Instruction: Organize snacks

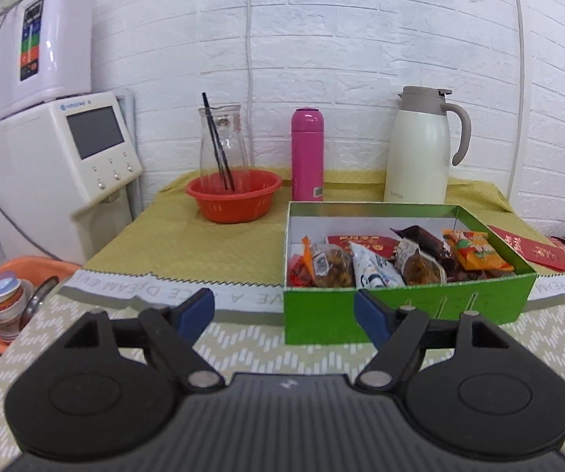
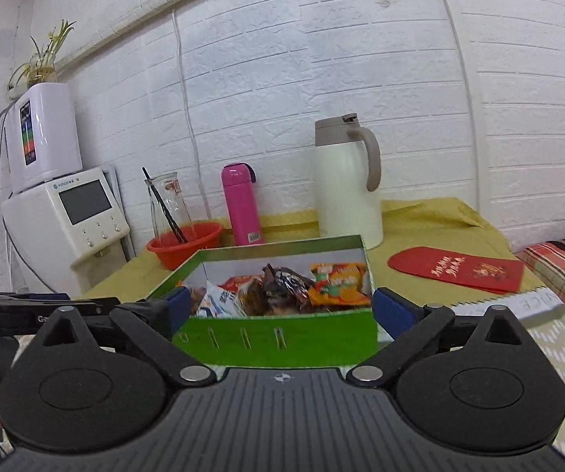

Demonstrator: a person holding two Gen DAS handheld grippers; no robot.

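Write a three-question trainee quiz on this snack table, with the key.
1. True or false: the green box holds wrapped snacks.
2. What stands inside the orange basket? A) a pink bottle B) a clear glass carafe C) a white jug
3. Fill in: the red envelope lies on the yellow cloth, outside the box, on the box's ____ side in the right wrist view.

Key:
1. True.
2. B: the glass carafe, with a dark stick in it. The pink bottle and white jug stand on the cloth.
3. Right.
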